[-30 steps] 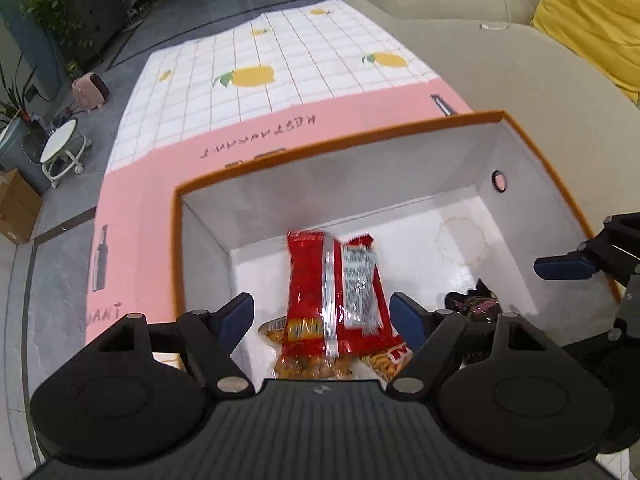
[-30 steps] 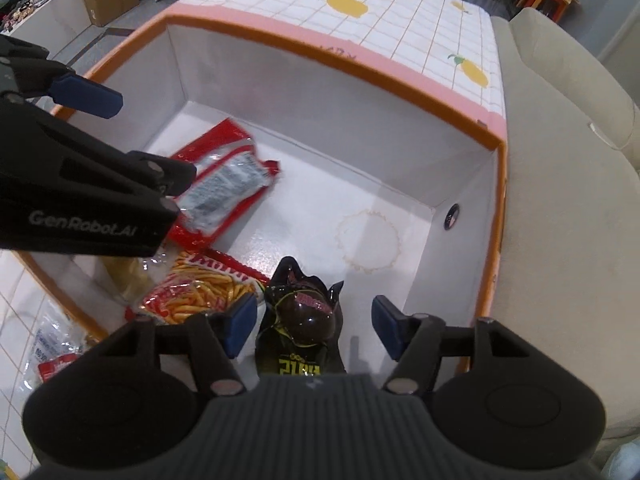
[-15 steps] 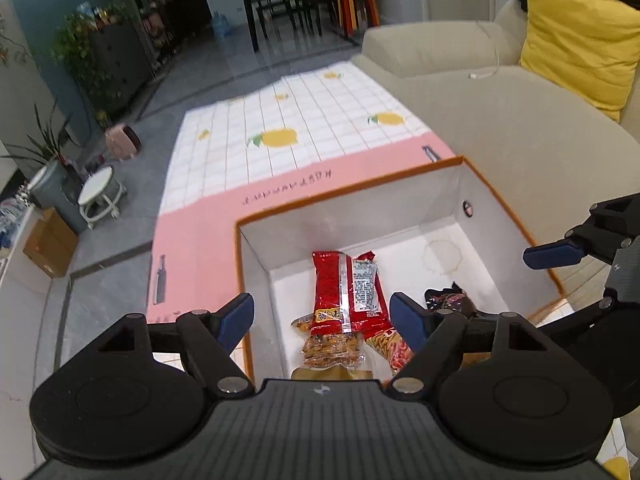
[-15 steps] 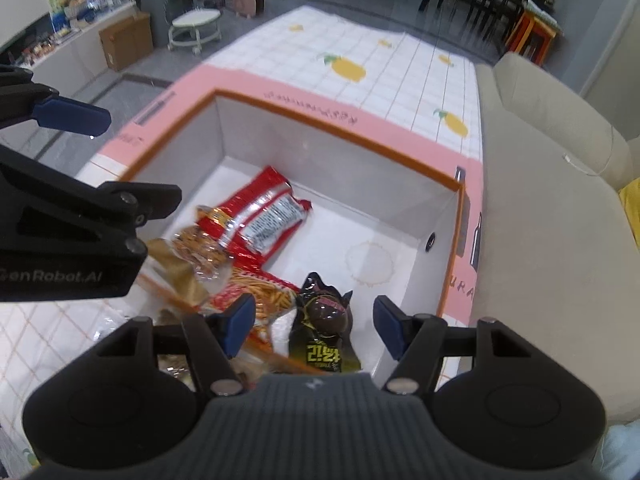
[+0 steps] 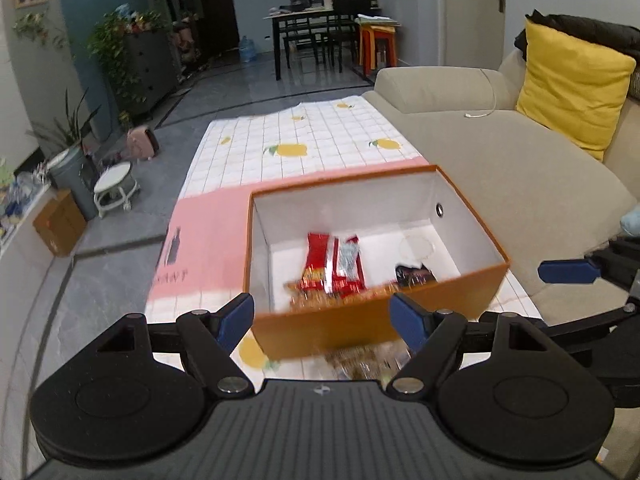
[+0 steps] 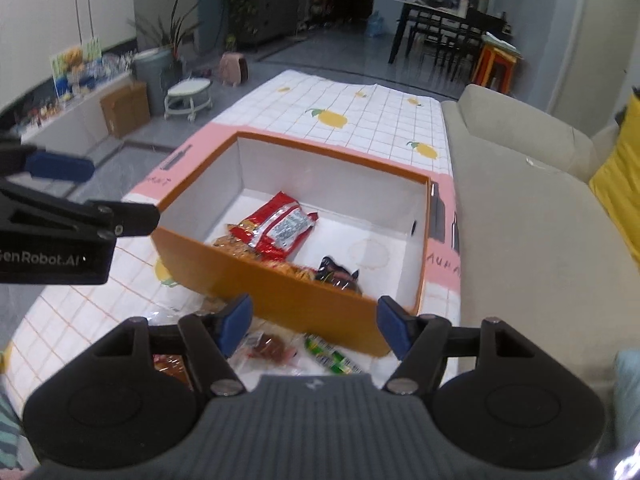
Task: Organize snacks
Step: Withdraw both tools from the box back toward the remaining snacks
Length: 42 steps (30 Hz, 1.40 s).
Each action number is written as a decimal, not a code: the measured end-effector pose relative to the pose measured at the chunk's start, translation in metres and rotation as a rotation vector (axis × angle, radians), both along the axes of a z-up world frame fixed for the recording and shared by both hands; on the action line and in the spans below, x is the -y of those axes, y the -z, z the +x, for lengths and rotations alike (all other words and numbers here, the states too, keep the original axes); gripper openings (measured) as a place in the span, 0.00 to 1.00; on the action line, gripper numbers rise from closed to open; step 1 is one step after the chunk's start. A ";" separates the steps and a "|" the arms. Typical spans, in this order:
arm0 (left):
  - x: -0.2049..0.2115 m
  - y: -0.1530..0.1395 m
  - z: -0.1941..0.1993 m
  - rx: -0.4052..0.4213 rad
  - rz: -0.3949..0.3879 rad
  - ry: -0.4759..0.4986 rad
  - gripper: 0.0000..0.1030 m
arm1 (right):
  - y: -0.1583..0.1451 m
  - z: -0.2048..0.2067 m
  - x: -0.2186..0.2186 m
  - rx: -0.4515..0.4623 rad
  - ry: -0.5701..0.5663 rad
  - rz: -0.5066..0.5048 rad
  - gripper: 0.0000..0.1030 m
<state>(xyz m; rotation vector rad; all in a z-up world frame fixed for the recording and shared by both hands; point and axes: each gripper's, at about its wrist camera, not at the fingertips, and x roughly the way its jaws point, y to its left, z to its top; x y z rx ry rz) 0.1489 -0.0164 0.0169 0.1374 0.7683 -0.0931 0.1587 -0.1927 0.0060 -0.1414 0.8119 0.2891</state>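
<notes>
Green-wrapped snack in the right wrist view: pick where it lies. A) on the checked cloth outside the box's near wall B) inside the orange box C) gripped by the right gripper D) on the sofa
A: the green-wrapped snack lies on the checked cloth just outside the orange box, while the right gripper is open and empty.

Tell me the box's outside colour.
Orange outside, white inside; the box shows best in the right wrist view.
</notes>
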 end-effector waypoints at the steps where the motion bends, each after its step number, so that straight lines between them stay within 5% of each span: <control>1: -0.002 0.003 -0.006 -0.007 -0.012 -0.006 0.88 | 0.003 -0.007 0.002 0.005 0.010 0.012 0.65; 6: -0.012 0.028 -0.024 -0.056 -0.099 -0.064 0.88 | 0.022 -0.039 0.007 0.036 0.056 0.039 0.65; 13: -0.011 0.073 -0.043 -0.130 -0.123 -0.118 0.84 | 0.062 -0.064 0.012 0.033 0.116 0.080 0.65; 22: -0.021 0.118 -0.035 -0.235 -0.269 -0.219 0.83 | 0.112 -0.054 0.004 -0.082 0.111 0.058 0.65; 28: -0.018 0.138 -0.019 -0.268 -0.290 -0.289 0.87 | 0.131 -0.041 -0.004 -0.111 0.105 0.040 0.72; 39: 0.011 0.158 0.004 -0.254 -0.111 -0.296 0.88 | 0.157 -0.019 -0.008 -0.171 0.114 0.027 0.71; 42: 0.017 0.158 0.004 -0.227 -0.064 -0.255 0.78 | 0.162 -0.018 -0.011 -0.189 0.100 -0.012 0.62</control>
